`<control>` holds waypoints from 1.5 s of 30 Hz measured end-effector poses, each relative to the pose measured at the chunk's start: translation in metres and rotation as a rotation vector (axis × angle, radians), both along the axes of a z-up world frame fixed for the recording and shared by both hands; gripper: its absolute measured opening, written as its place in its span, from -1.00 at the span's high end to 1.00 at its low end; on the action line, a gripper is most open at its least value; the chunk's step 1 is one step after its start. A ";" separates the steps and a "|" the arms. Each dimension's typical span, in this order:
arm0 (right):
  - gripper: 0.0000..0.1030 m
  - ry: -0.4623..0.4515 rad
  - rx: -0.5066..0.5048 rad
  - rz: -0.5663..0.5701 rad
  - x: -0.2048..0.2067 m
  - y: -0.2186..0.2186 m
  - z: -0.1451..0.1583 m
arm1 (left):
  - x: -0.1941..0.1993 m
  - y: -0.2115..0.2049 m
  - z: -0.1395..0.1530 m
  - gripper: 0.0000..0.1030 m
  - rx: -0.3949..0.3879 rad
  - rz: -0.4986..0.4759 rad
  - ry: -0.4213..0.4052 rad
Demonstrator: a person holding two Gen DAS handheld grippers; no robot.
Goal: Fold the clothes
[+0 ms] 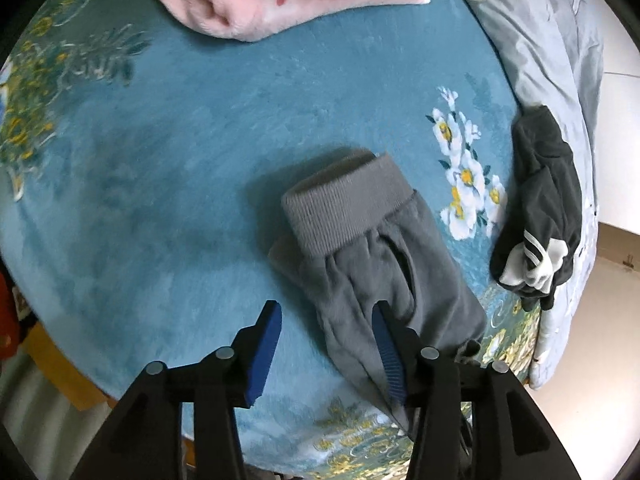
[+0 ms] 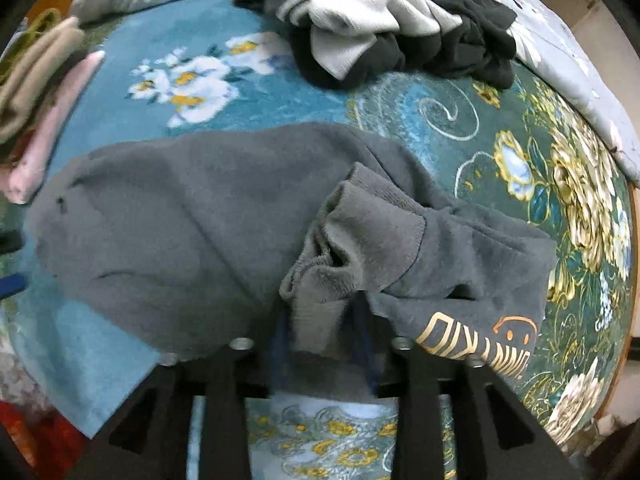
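Left gripper point(image 1: 326, 322): jaws spread wide, gripping nothing; its right finger lies over the grey sweatpants point(image 1: 372, 248), which stretch ahead of it on the blue floral blanket point(image 1: 180, 168). Right gripper point(image 2: 320, 332): fingers draped by a bunched ribbed cuff point(image 2: 340, 240); grip cannot be confirmed.

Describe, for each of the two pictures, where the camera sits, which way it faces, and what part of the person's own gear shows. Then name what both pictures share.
Left wrist view: sits behind the left tongs, looks down across the blue flowered blanket at the grey trousers; both open blue-padded fingers show.
Right wrist view: sits behind the right tongs, faces the dark clothes pile; its fingers are mostly hidden under grey cloth they appear to grip.
Shared: grey trousers, blanket, dark pile, pink folded cloth.
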State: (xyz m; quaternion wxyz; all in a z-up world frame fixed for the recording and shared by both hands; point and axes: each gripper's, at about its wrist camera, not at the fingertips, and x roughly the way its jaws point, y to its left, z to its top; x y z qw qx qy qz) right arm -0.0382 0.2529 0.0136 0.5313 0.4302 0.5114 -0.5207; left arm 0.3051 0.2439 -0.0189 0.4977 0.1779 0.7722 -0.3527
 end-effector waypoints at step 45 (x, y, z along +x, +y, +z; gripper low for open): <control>0.21 0.004 0.057 -0.293 -0.245 0.049 0.079 | -0.076 -0.017 0.056 0.82 -0.361 -0.042 -0.243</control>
